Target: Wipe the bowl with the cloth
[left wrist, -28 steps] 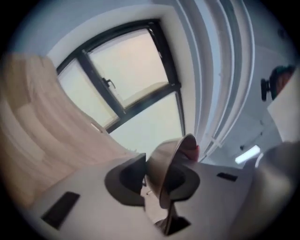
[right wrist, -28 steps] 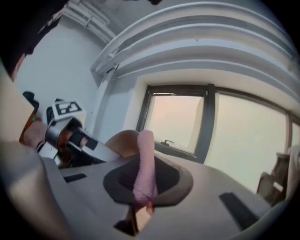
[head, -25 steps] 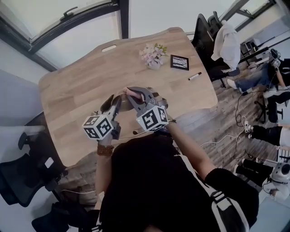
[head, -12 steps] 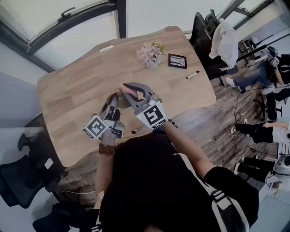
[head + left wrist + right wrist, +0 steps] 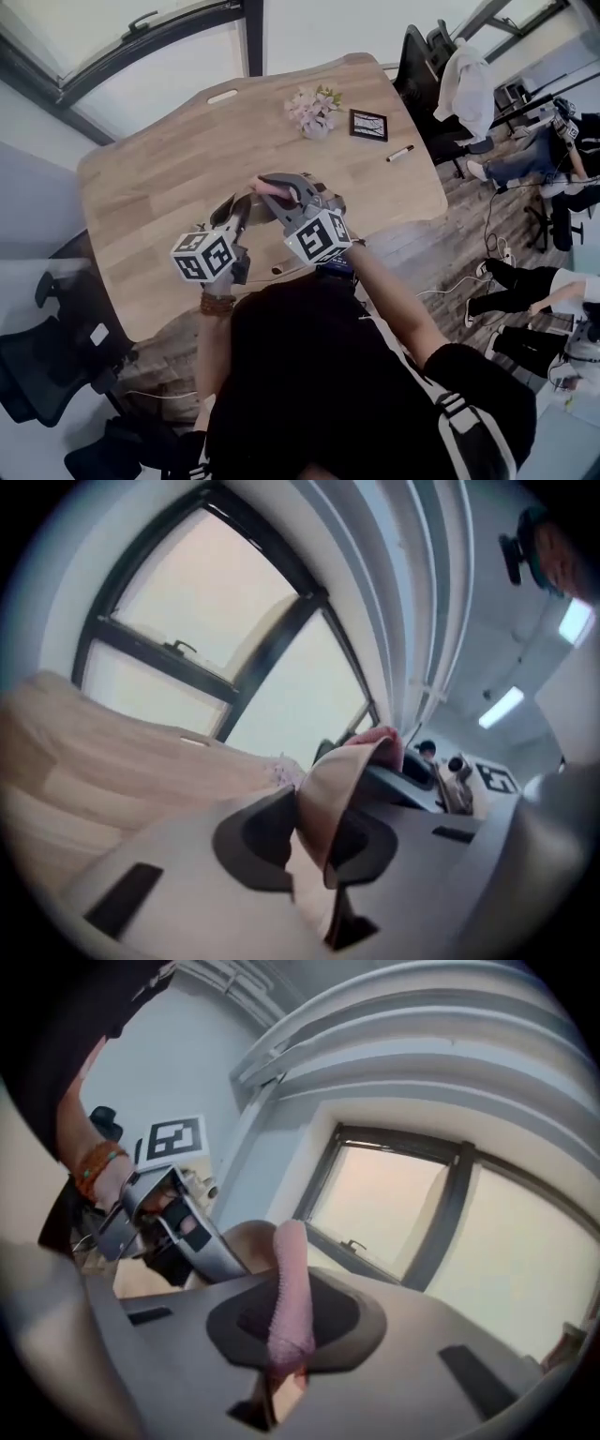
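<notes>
The left gripper (image 5: 311,844) was held above the near part of the wooden table (image 5: 159,178), its marker cube turned up toward the head view. Its fingers had just been closing and stood nearly together, pinched on the rim of the bowl (image 5: 321,794). The tan bowl was tipped on edge between the two dark pads, clear of the table, with its wall curving up and away from the fingers.

Just past the bowl's far rim lay the pink cloth (image 5: 289,1269), pressed against the bowl where the two grippers met. The cloth stood as a narrow upright fold between the fingers of the right gripper (image 5: 291,1324), which had just been closing too and was clamped tight on it. In the right gripper view the left gripper showed just beyond the cloth, with a hand and a beaded wristband behind it.

Farther back on the table, well apart from the grippers, were a small bunch of pale flowers (image 5: 314,111), a dark square frame (image 5: 368,125) to its right and a marker pen (image 5: 400,154) near the right edge
</notes>
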### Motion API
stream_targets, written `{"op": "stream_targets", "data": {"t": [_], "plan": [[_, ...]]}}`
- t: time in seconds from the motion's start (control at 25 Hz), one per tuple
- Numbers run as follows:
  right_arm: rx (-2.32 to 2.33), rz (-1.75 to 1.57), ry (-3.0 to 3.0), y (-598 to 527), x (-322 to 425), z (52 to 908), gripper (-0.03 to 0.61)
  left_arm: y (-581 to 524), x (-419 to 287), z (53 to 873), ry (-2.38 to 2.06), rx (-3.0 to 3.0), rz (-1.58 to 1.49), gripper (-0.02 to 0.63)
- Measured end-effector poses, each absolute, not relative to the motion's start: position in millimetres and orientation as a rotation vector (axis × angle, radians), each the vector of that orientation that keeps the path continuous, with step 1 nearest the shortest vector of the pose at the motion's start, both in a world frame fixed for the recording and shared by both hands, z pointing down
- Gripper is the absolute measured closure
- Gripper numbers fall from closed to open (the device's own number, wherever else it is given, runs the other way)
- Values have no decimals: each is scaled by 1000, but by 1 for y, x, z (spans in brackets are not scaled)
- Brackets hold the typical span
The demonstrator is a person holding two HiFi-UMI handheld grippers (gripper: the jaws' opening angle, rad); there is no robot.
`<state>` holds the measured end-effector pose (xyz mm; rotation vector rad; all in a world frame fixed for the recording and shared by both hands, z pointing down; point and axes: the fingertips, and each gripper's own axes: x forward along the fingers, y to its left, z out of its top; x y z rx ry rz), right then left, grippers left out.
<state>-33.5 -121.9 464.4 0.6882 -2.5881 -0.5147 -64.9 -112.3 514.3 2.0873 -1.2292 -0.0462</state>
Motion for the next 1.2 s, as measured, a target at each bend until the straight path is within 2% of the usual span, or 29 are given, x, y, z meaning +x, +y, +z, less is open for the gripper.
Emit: {"op": "stream_targets", "data": {"t": [0.12,0.2,0.32,0.48,0.56,0.68,0.84,0.92,1.04,1.12,1.2], "plan": [[895,-328,-2745,-131,-28,444,555,-117,-71,498,-1153,1885,-498,561],[972,-182,-2803,-135,-27,442,552,-117,-76,498,-1127,1796,-623,557],[830,-234,-2691,-135,-31,462,557,-112,-69,514,-1133,1931,-351,551],[461,-658,-2411,-110,-41,489,558,-103,-56,540,-1206,2210,304,529],[433,-762,-2353,-105,-43,490,558,-103,-52,542,-1223,2242,398,543],[603,-602,-2512,-114,-41,473,555,-109,-58,526,-1170,2126,79,548],[938,-153,-2802,-135,-28,450,552,-117,-66,506,-1049,1836,-496,548],[1010,-7,-2843,-137,-27,450,549,-115,-71,513,-1048,1741,-604,546],[878,-206,-2702,-132,-31,468,555,-110,-64,525,-1067,1882,-377,545],[696,-414,-2563,-122,-33,484,558,-107,-61,537,-1148,2057,-28,538],[536,-619,-2423,-111,-36,497,558,-105,-56,546,-1230,2204,320,492]]}}
